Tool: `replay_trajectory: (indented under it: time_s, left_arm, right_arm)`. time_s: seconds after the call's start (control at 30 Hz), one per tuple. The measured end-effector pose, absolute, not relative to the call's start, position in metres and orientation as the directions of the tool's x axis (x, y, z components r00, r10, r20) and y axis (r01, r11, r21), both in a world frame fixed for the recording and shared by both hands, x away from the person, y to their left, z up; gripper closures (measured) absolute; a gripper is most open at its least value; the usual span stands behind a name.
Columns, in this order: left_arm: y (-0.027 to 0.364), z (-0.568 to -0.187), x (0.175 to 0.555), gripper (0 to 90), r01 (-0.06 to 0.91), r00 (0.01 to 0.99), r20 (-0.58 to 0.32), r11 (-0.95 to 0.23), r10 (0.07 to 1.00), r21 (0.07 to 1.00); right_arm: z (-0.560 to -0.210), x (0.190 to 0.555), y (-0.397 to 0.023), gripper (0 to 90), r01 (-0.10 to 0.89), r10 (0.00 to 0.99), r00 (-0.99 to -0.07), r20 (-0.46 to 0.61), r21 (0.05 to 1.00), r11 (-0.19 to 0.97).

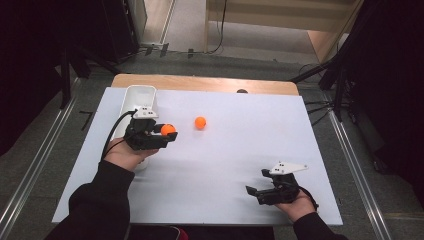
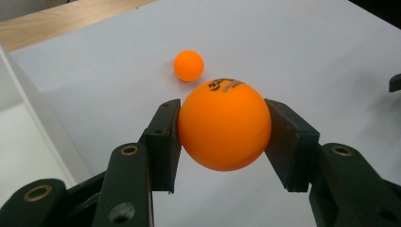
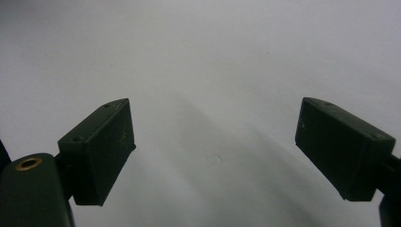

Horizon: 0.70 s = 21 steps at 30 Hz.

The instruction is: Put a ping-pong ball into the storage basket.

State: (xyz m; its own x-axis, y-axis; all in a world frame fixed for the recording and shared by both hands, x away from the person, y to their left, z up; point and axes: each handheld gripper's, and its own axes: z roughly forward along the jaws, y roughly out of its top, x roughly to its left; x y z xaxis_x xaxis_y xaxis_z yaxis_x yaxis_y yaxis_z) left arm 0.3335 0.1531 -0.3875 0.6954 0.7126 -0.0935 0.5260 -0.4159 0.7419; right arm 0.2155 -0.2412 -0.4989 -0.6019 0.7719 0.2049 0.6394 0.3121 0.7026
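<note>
Two small orange plastic balls are out on my white table sheet [image 1: 225, 165]. One orange ball with black print [image 2: 224, 125] sits pinched between the black jaws of my left gripper [image 1: 167, 134], lifted above the sheet beside the tall white rectangular bin [image 1: 140, 97]. The other plain orange ball [image 1: 200, 122] lies loose on the sheet just beyond it, apart from the first. My right gripper [image 1: 252, 192] rests low near the table's near right corner, jaws spread wide around nothing.
</note>
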Motion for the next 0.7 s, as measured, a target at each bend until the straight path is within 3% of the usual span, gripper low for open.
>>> replay_trajectory:
  time_s: [0.7]
  left_arm:
    - [0.173, -0.385, 0.342, 50.5, 0.546, 0.629, -0.056, -0.389, 0.776, 0.742]
  right_arm:
    - [-0.499, 0.216, -0.241, 11.1, 0.642, 0.774, -0.599, 0.206, 0.700, 0.311]
